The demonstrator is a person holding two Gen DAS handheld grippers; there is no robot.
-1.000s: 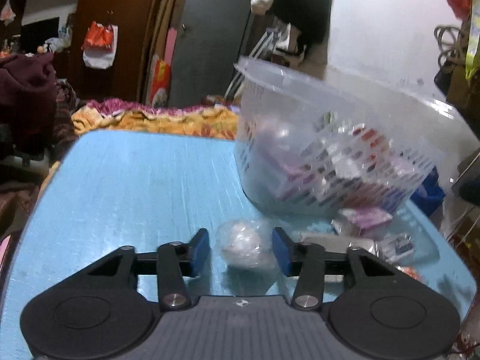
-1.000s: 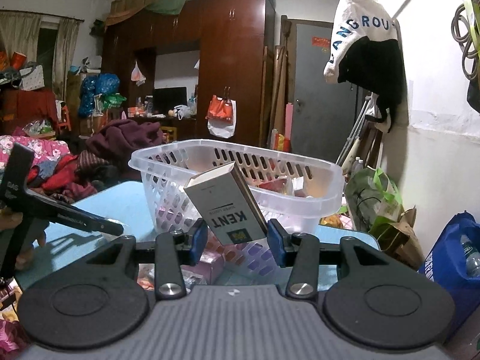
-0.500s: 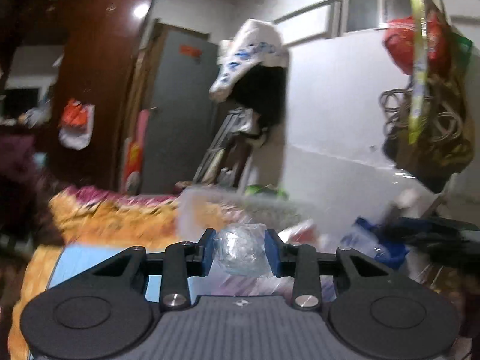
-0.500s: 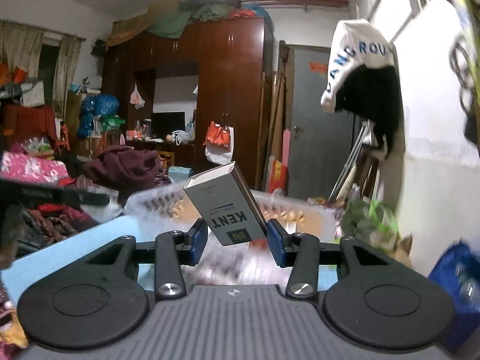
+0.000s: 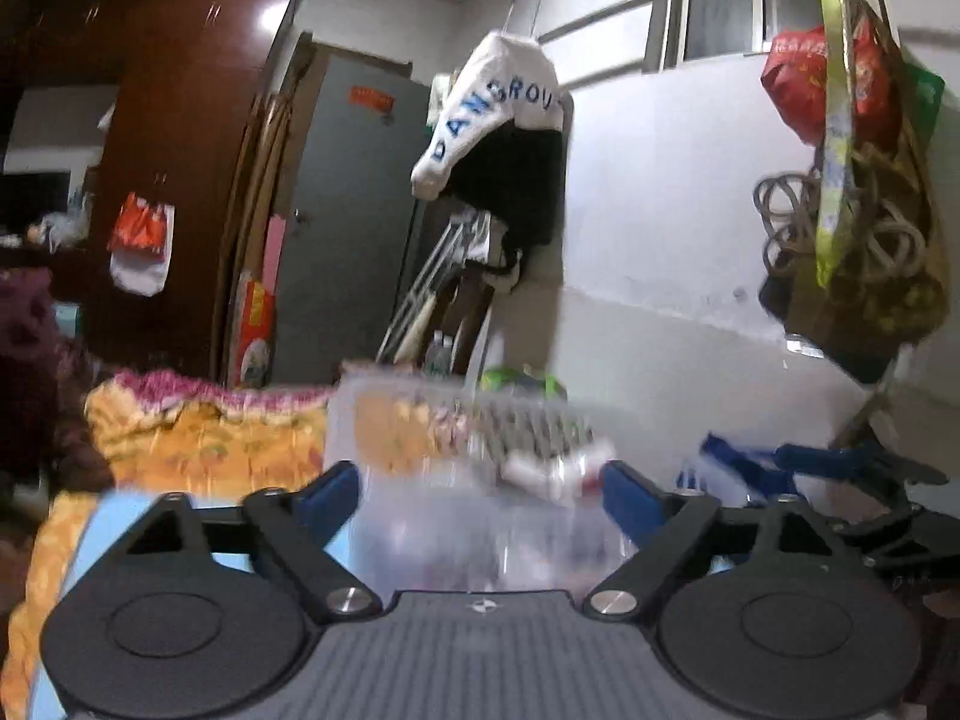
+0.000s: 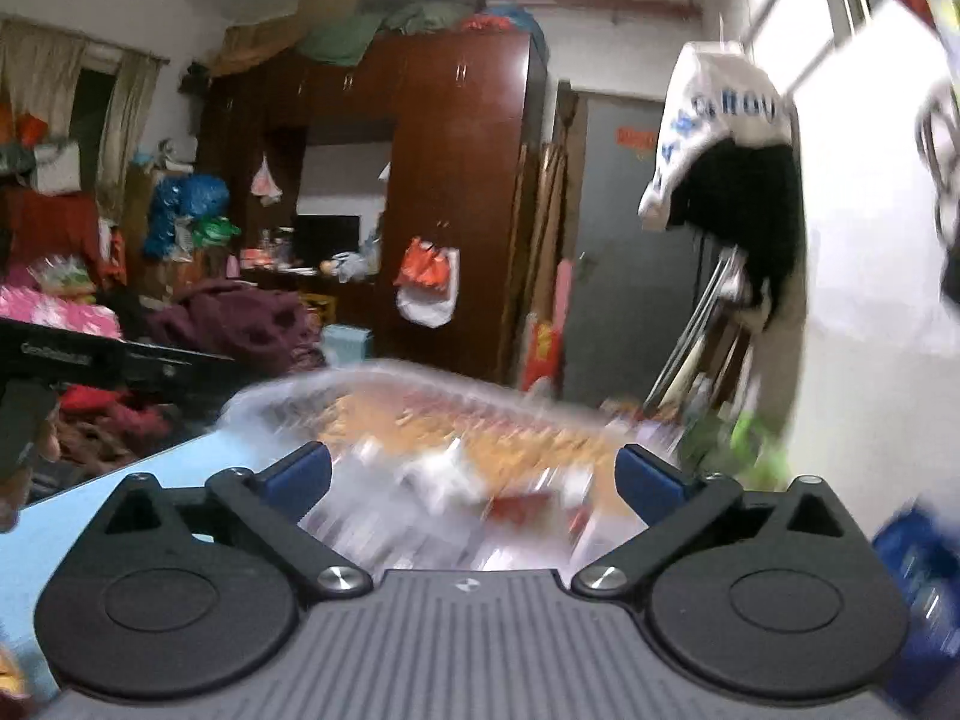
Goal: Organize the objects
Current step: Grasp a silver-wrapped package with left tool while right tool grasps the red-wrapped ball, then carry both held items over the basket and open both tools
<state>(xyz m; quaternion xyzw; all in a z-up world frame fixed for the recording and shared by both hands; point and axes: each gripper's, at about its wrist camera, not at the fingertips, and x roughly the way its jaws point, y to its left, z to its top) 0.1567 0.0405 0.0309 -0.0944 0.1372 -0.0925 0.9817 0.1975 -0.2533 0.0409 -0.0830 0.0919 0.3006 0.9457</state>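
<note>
Now wide apart: left tongs (image 5: 480, 495), blue pads spread, nothing gripped between them, having just sprung open. Likewise right tongs (image 6: 474, 483), freshly opened to full width, empty. Straight ahead at 12 o'clock of both, just past the pads: clear plastic basket (image 5: 420, 420), badly blurred, standing on the blue desk (image 6: 120, 480). Inside it, a smear of small packets (image 6: 516, 504), white and red, too blurred to name singly. At 3 o'clock in the left view, the other tool's blue tips. Behind, at 11 o'clock, an orange patterned blanket (image 5: 204, 444) and brown wardrobe (image 6: 456, 180).
</note>
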